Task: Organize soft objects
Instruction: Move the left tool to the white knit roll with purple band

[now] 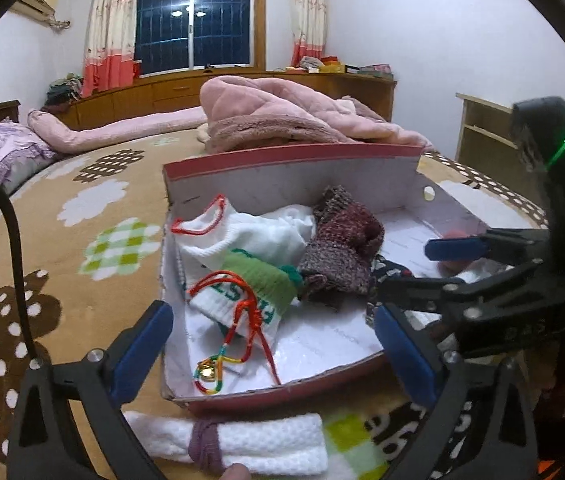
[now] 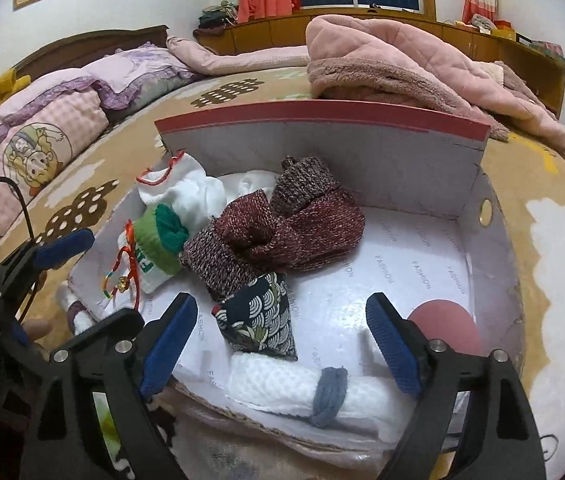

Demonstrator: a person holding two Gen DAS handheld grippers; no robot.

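Left gripper is seen spread wide, empty, over the box near edge; a white roll lies outside below it. Socks are piled inside. Right gripper is held open above a patterned pouch.

- Even, slightly cool indoor light; ceiling lamps reflect in the dark window at 12 o'clock.
- Shadows are soft and faint.
- Strong fisheye bending, with black vignette at the corners.
- Near fingers slightly soft.
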